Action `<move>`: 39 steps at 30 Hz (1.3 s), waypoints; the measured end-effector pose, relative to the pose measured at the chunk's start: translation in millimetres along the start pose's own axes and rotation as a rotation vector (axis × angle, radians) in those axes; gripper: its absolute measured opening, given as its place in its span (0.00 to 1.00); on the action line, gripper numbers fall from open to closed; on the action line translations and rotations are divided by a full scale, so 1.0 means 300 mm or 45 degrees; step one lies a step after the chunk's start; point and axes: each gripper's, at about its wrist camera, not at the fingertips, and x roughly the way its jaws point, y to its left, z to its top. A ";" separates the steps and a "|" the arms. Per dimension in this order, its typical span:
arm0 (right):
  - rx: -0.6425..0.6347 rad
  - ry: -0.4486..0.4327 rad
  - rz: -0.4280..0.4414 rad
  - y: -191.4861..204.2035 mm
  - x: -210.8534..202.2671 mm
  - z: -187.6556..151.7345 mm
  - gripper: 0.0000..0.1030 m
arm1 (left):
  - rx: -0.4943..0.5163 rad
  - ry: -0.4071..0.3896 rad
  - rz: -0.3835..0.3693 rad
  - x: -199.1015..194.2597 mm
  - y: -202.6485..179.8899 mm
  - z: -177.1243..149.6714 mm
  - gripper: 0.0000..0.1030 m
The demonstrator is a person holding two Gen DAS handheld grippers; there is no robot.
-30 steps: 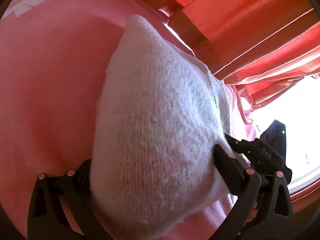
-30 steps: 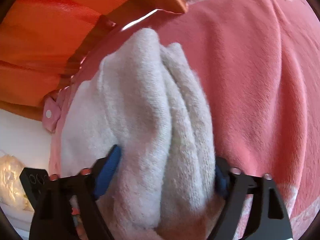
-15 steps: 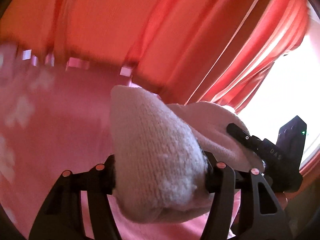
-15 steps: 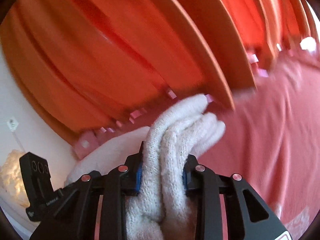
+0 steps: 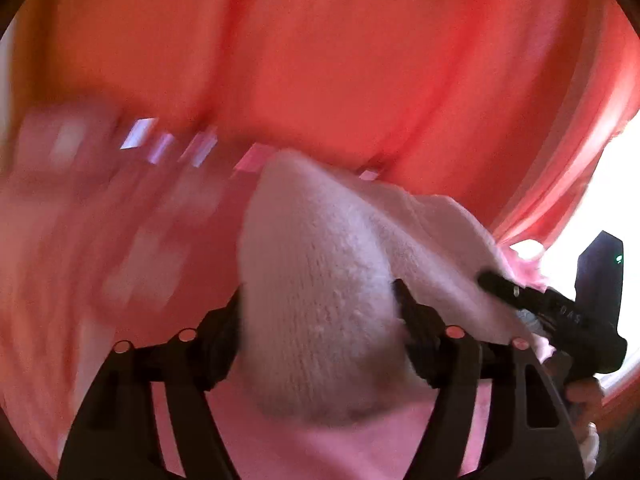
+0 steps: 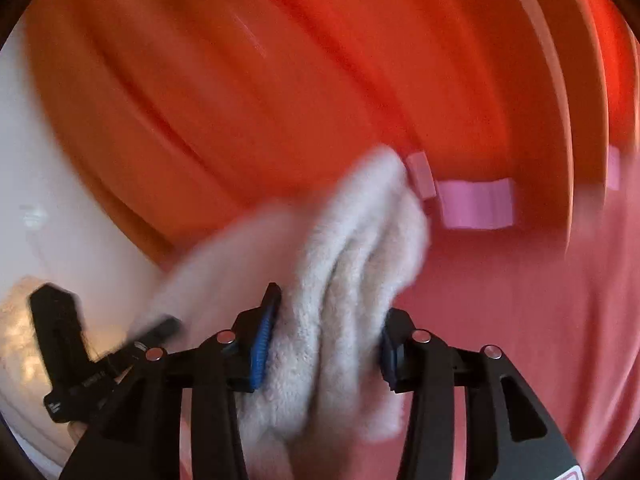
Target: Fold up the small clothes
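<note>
A small white knitted garment [image 5: 320, 300] is held up between both grippers above the pink blanket [image 5: 80, 260]. My left gripper [image 5: 320, 320] is shut on one bunched end of it. My right gripper [image 6: 326, 340] is shut on the other end [image 6: 340, 280], where the cloth is gathered in thick folds. The right gripper also shows at the right of the left wrist view [image 5: 560, 312], and the left gripper at the lower left of the right wrist view [image 6: 80, 360]. Both views are motion-blurred.
Red-orange curtains [image 5: 340, 60] fill the background in both views. The pink blanket [image 6: 520, 300] covers the surface below. A bright window [image 5: 624, 184] lies at the right. A white wall [image 6: 60, 200] and a pale lump [image 6: 20, 340] show at the left.
Both grippers closed on the white garment and lifted it off the blanket. The views tilted up from the blanket toward the curtains.
</note>
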 end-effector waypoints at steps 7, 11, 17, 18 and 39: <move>0.066 0.081 -0.075 -0.063 0.040 -0.039 0.70 | -0.177 0.074 -0.146 0.012 0.174 -0.096 0.77; 0.183 0.223 0.027 -0.119 0.085 -0.080 0.72 | -0.278 0.125 -0.199 0.054 0.228 -0.094 0.94; 0.159 0.355 0.085 -0.065 0.193 -0.143 0.76 | -0.523 0.392 -0.390 0.247 0.274 -0.163 0.85; 0.134 0.341 0.079 -0.047 0.205 -0.136 0.71 | -0.537 0.417 -0.384 0.268 0.261 -0.165 0.82; -0.639 -0.876 0.311 0.663 -0.786 0.270 0.22 | 0.053 -0.700 -0.800 -0.525 -0.208 0.436 0.44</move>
